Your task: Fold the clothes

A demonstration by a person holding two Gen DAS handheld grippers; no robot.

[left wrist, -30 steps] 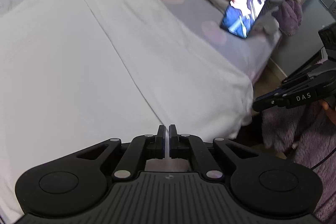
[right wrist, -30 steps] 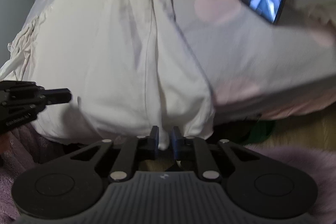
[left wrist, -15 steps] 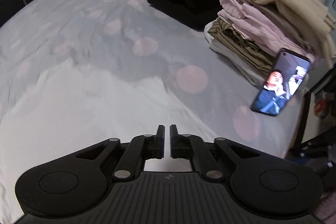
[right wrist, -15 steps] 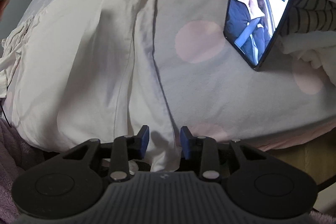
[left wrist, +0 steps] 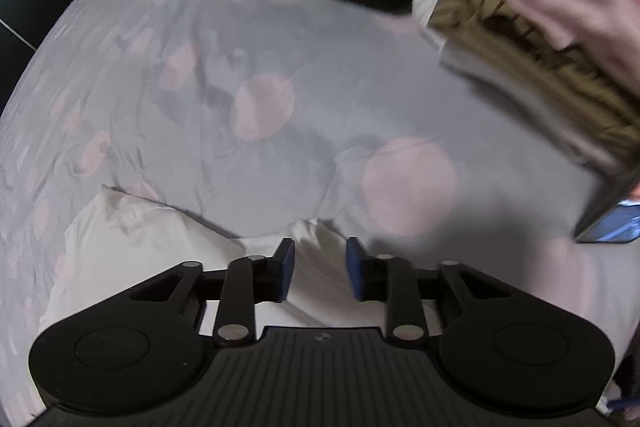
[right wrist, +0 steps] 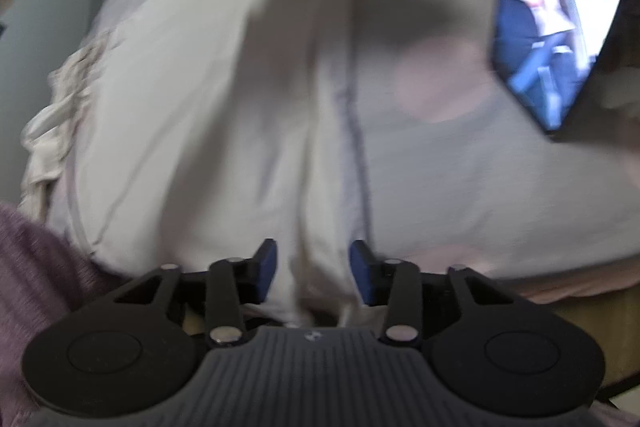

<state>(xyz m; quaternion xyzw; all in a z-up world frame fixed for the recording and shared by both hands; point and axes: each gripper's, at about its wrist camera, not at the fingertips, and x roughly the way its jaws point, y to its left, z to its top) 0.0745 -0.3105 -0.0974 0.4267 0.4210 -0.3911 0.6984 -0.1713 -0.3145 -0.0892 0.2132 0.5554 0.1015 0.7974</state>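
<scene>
Left wrist view: the left gripper (left wrist: 319,271) has its jaws apart and closing a little, a fold of the white garment (left wrist: 160,247) rising between the pads untouched, the rest lying in the lower left on the grey spotted bedsheet (left wrist: 360,87), below the stack of folded clothes (left wrist: 540,7) at upper right. Right wrist view: the right gripper (right wrist: 312,275) has its jaws spread and opening, the white garment (right wrist: 200,87) running up between them, unpinched, filling the left and centre, with a lit phone (right wrist: 556,19) at upper right
</scene>
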